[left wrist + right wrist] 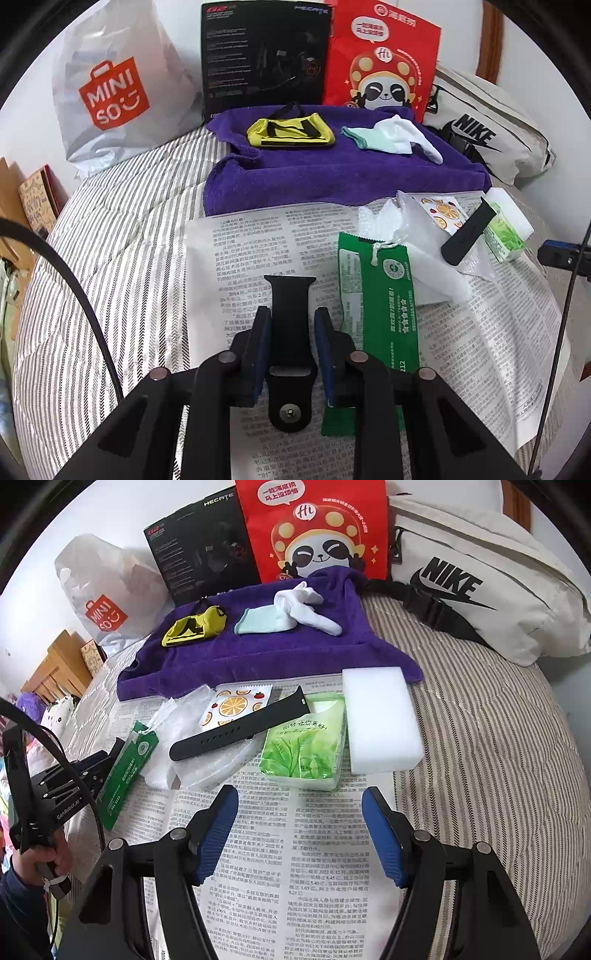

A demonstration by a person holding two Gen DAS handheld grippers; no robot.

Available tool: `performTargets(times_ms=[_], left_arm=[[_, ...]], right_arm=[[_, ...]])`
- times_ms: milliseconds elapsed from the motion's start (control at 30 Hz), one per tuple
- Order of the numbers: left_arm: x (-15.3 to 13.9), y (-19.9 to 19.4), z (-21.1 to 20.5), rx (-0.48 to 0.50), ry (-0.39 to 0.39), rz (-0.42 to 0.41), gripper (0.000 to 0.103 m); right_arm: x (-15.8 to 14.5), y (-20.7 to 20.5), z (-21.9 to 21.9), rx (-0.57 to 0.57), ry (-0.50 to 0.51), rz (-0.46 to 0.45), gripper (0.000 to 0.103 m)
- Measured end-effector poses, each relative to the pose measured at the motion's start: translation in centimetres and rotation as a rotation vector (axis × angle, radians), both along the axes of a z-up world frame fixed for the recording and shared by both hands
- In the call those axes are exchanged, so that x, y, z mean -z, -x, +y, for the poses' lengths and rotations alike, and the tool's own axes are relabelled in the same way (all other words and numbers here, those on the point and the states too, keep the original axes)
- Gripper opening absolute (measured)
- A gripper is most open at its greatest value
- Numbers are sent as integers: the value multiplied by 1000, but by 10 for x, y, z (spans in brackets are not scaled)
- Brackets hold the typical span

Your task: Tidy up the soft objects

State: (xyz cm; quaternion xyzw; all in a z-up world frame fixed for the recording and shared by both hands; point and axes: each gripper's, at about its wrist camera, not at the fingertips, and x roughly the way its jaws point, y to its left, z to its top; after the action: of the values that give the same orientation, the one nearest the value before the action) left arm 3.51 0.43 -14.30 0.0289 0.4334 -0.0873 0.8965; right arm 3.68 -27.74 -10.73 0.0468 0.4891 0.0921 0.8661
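Note:
My left gripper (291, 319) has its blue pads around a short black watch strap piece (290, 295) that lies on the newspaper (236, 258); a small gap shows at the right pad. My right gripper (300, 799) is open and empty above the newspaper (295, 849). Ahead of it lie a long black strap (236, 729), a green tissue pack (304, 753) and a white foam block (380, 720). A purple towel (258, 657) holds a yellow pouch (194, 627) and white socks (295, 613).
A green packet (376, 295) lies just right of my left gripper. Bubble wrap (207, 746) and an orange-print sachet (234, 707) lie under the long strap. A Miniso bag (110, 92), black box (266, 55), red bag (384, 62) and Nike bag (480, 579) line the back.

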Motion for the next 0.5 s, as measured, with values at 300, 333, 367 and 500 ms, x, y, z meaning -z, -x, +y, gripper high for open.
performTargets(times_ms=[300, 333, 367, 500], left_arm=[[-3, 0, 7, -14, 27, -2, 20], [-4, 0, 7, -12, 29, -3, 20], [-4, 1, 7, -7, 28, -2, 20], [-10, 2, 10, -6, 52, 6, 20]], right_arm=[[3, -3, 6, -11, 7, 1, 69], [2, -3, 5, -12, 7, 0, 69], [2, -3, 5, -13, 6, -4, 69], [2, -5, 4, -12, 2, -4, 69]])
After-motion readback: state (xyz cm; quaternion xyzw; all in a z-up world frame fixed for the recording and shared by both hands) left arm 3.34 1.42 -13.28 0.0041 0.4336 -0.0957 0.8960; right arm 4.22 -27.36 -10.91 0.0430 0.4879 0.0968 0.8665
